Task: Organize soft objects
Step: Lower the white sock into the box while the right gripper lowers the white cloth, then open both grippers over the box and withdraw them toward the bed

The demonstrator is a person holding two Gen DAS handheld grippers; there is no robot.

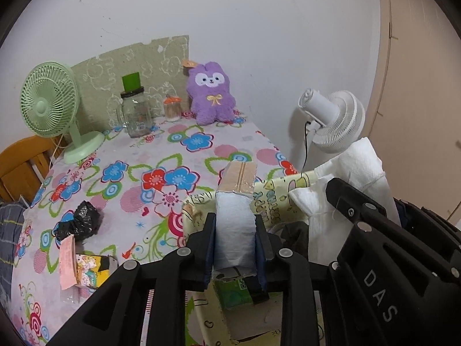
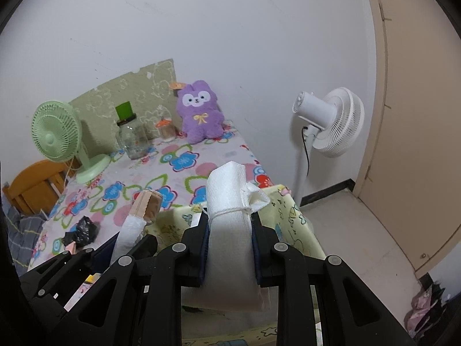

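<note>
Two light, squashy bundles are held over the yellow cartoon-print fabric basket [image 2: 291, 216]: the string-tied white paper-towel roll [image 2: 230, 216] is clamped mid-length by the right gripper [image 2: 230, 248] jaws, while the taped white plastic-wrapped packet [image 1: 234, 230] sits between the left gripper [image 1: 234, 248] jaws, contact uncertain.

A surface [image 1: 201, 155] under a flowered cloth carries a green desk fan [image 1: 49, 101], a glass jar [image 1: 135, 115], a toothpick holder [image 1: 172, 109] and a purple plush toy [image 1: 209, 92] along its far edge, with a crumpled black bag [image 1: 79, 220] nearer.
</note>
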